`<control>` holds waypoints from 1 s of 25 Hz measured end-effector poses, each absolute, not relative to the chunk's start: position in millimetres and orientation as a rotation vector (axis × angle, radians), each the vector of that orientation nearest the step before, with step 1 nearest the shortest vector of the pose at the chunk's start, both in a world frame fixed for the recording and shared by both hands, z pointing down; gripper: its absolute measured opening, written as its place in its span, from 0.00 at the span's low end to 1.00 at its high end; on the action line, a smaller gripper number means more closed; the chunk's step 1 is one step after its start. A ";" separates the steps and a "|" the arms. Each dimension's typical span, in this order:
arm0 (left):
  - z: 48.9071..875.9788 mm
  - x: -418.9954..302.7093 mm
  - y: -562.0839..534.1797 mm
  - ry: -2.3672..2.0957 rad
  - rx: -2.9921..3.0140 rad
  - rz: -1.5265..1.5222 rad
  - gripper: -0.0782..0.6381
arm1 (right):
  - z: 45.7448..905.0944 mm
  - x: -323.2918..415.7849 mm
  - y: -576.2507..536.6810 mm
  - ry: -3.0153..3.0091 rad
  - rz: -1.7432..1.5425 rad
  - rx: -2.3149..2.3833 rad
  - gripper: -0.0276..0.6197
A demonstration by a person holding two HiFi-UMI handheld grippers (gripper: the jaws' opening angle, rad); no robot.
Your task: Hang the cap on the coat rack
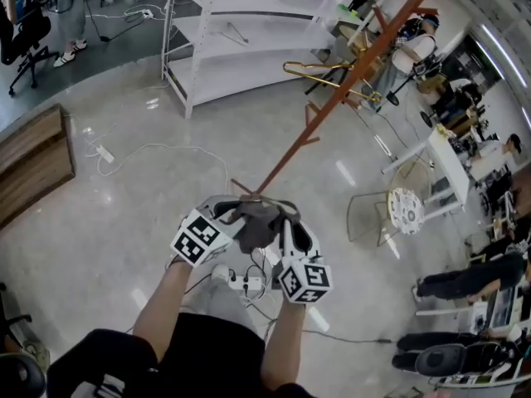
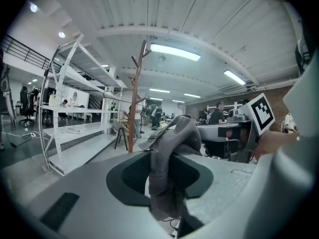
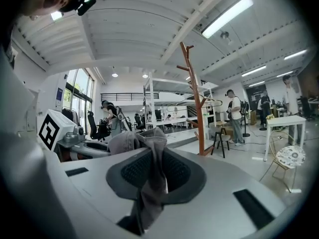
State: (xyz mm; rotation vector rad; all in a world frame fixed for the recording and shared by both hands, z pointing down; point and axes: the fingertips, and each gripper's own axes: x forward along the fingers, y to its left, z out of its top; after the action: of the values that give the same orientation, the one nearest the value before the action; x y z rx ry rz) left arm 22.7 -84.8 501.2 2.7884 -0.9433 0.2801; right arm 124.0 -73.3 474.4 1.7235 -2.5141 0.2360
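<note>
Both forearms reach forward, low and close together. Left gripper (image 2: 162, 180) and right gripper (image 3: 155, 176) each clamp a fold of the grey cap (image 1: 259, 222), bunched between them. Coat rack (image 1: 332, 98) stands ahead, well apart from it.

The left gripper (image 2: 160, 176) and right gripper (image 3: 155, 176) are pale grey with dark pads (image 3: 133, 171), each bearing a black-and-white marker cube (image 1: 199, 237). The top (image 1: 207, 355) is black, seemingly short-sleeved.

White shelving (image 1: 241, 31), perhaps power strip (image 1: 105, 153)
</note>
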 end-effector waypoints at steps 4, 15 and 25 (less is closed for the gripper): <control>509.8 64.2 -130.7 -0.925 2.784 0.272 0.25 | 484.3 166.2 -123.1 -2.506 0.269 1.747 0.11; 474.1 115.8 -234.4 -1.027 2.832 0.310 0.25 | 449.1 219.4 -244.3 -2.621 0.224 1.701 0.12; 462.5 107.7 -283.7 -1.067 2.850 0.302 0.25 | 435.9 210.8 -297.8 -2.657 0.173 1.641 0.12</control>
State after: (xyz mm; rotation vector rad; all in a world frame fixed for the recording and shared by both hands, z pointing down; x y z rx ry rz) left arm 107.7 -283.7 462.5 2.8498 -1.0667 0.3017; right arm 210.8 -297.8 435.9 1.6410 -2.6566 0.1730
